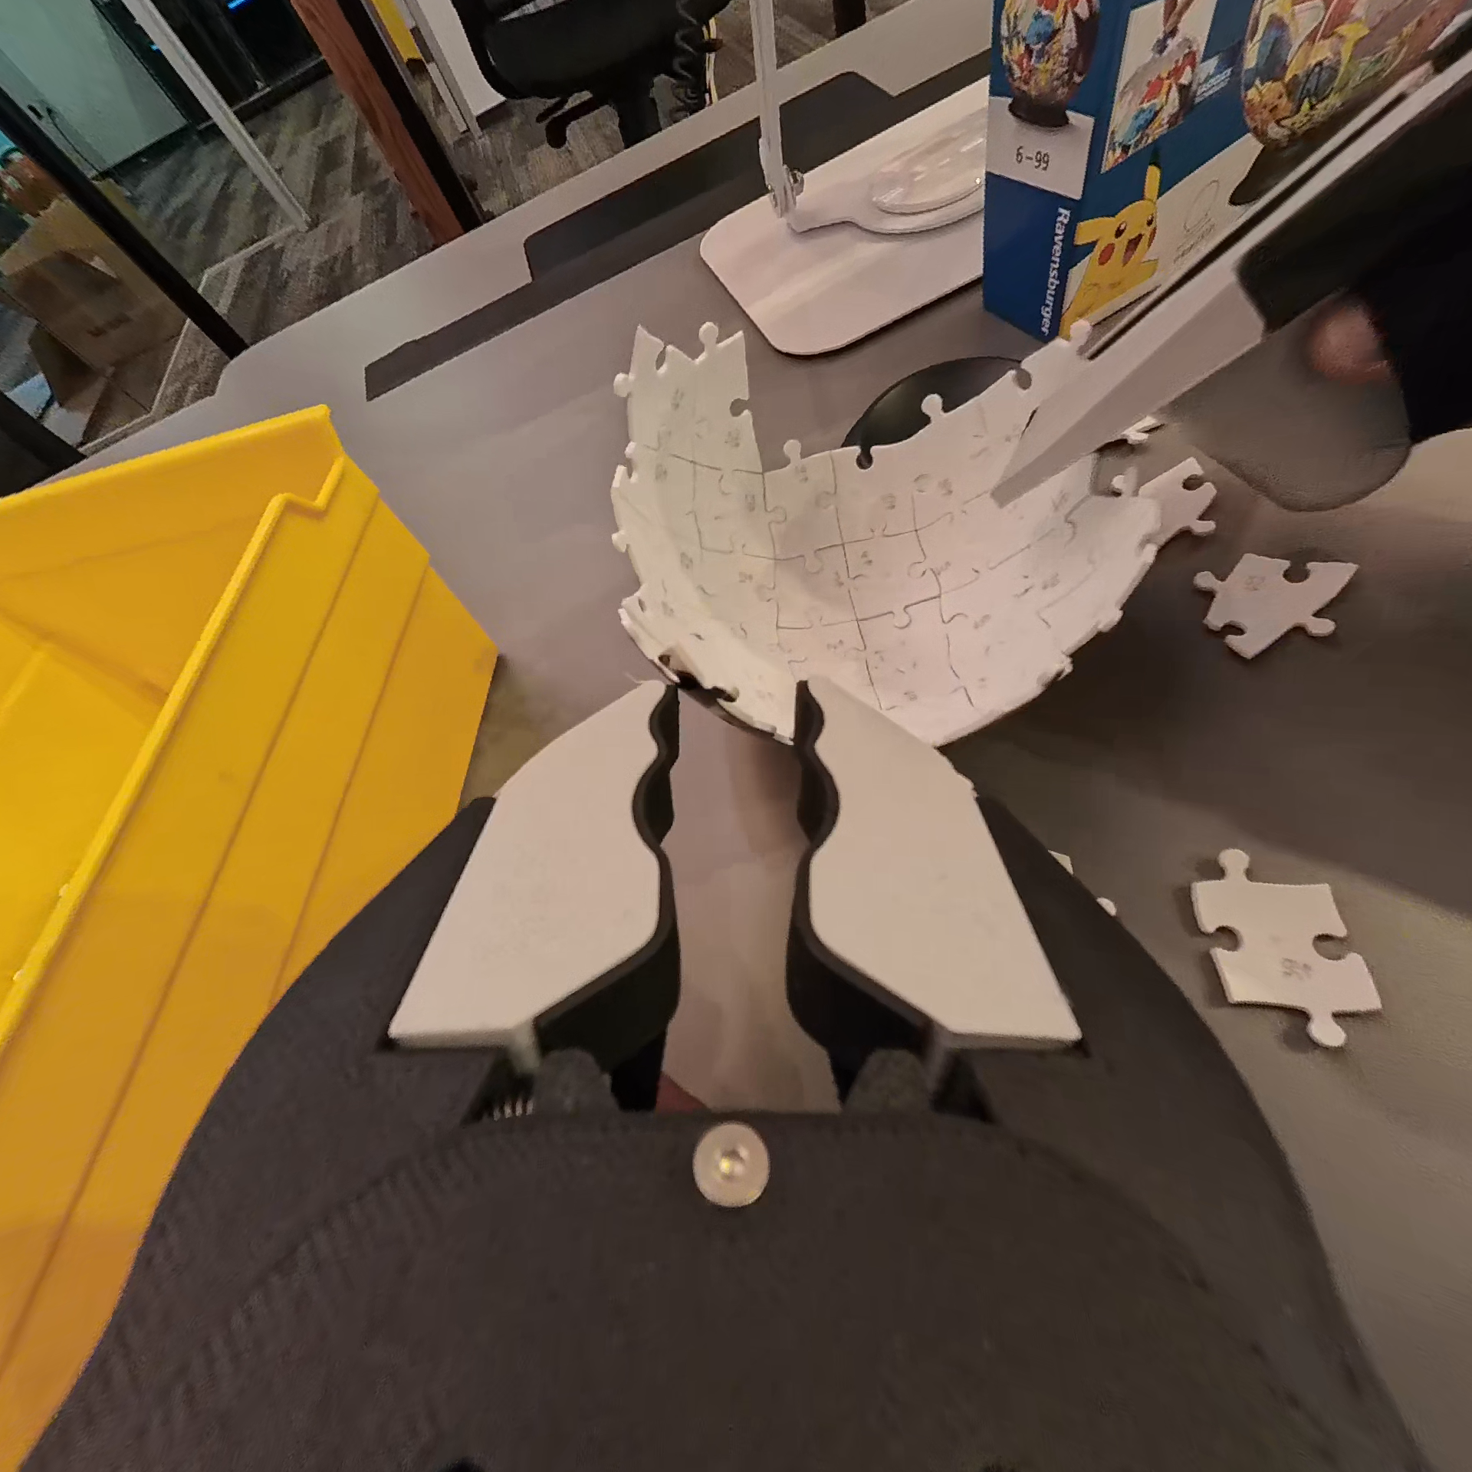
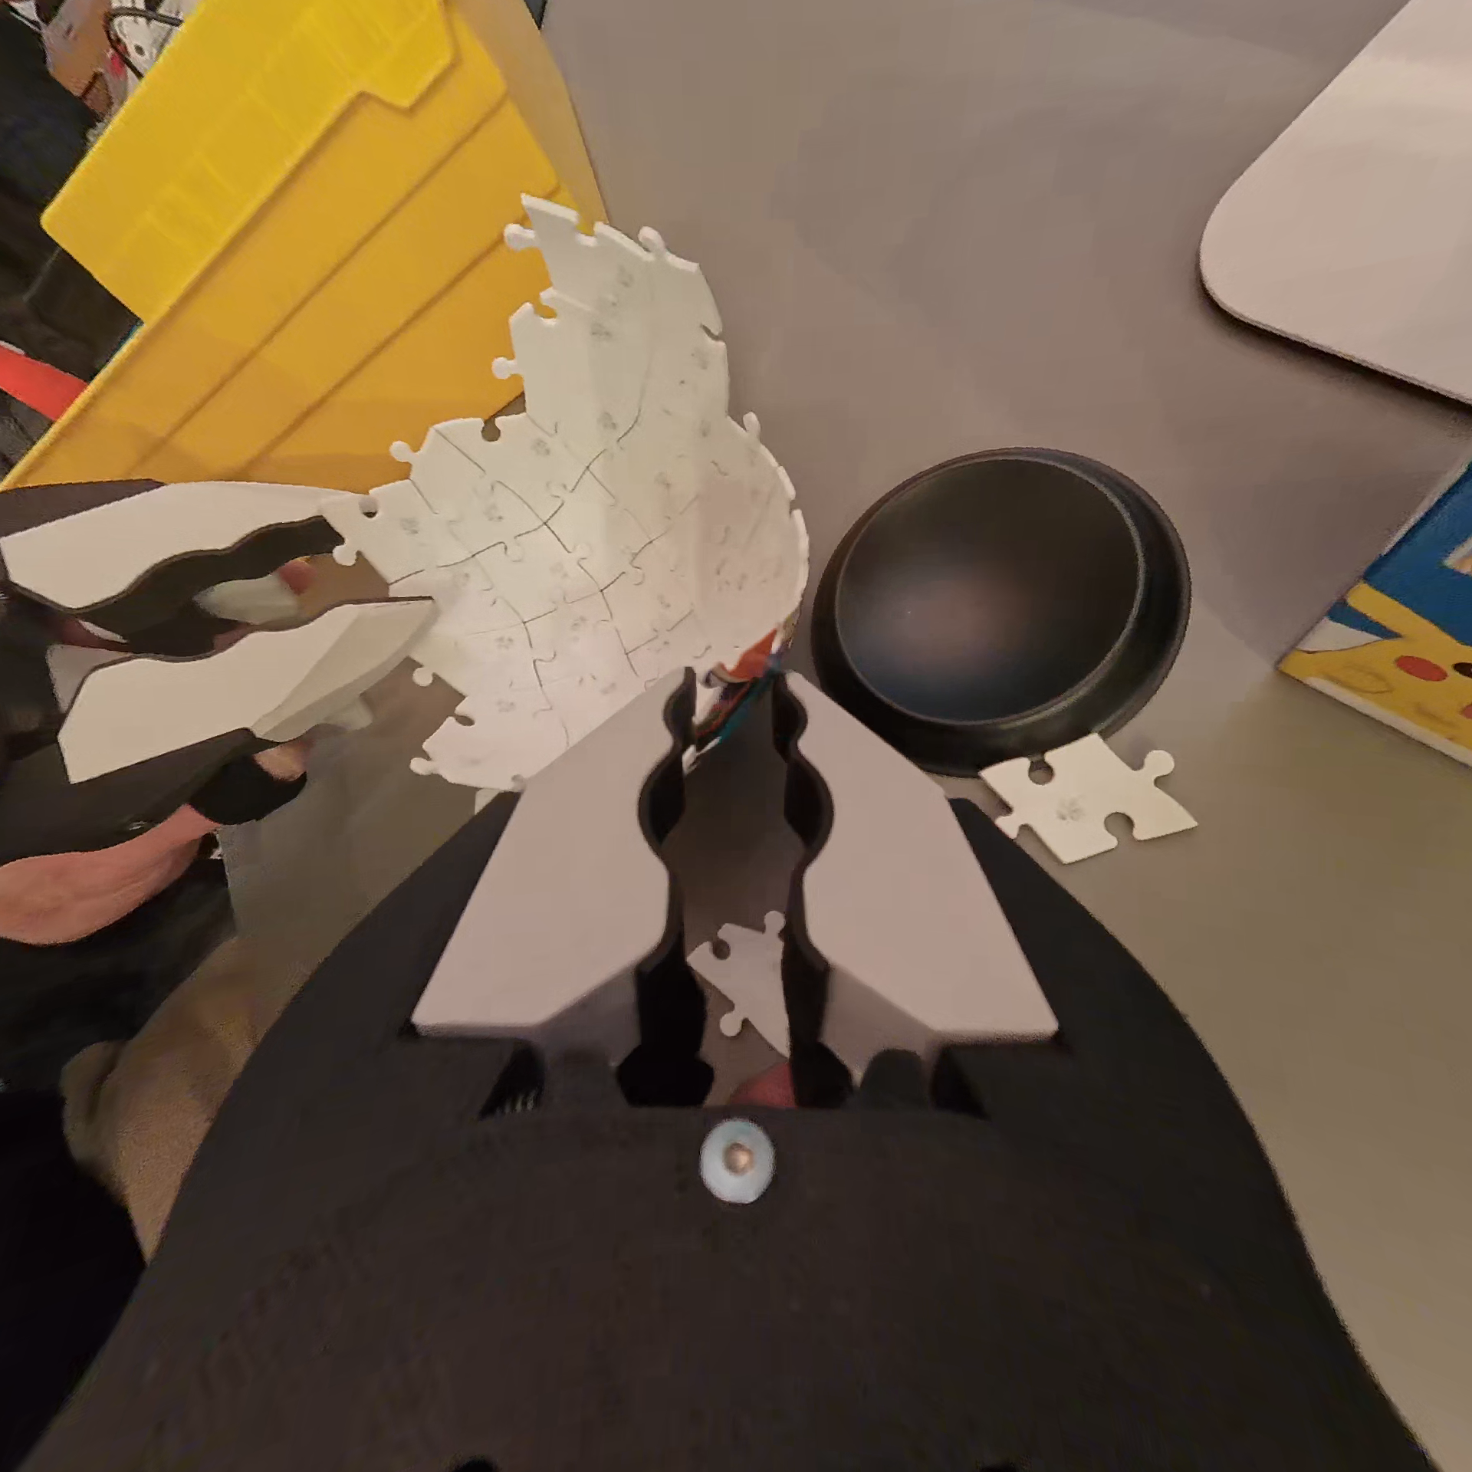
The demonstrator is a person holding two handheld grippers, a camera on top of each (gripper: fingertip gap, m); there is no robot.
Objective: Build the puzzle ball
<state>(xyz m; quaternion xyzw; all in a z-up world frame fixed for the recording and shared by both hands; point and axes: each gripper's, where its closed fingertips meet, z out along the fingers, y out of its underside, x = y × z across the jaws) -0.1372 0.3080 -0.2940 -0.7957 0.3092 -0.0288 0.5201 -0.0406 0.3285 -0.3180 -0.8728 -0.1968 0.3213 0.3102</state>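
The part-built puzzle ball (image 1: 860,573) is a white curved shell of joined pieces, tilted up off the grey table; it also shows in the right wrist view (image 2: 605,542). My left gripper (image 1: 737,693) has its jaws partly closed on the shell's near corner; it appears in the right wrist view (image 2: 378,565) too. My right gripper (image 2: 734,681) grips the opposite rim, where the coloured outer face shows; it reaches in from the upper right in the left wrist view (image 1: 1004,490). Loose white pieces (image 1: 1282,948) (image 2: 1087,796) lie on the table.
A black round stand (image 2: 996,605) sits just behind the shell. A yellow bin (image 1: 199,637) stands at the left. The blue puzzle box (image 1: 1115,159) and a white lamp base (image 1: 836,263) stand at the back. Another loose piece (image 1: 1274,601) lies right of the shell.
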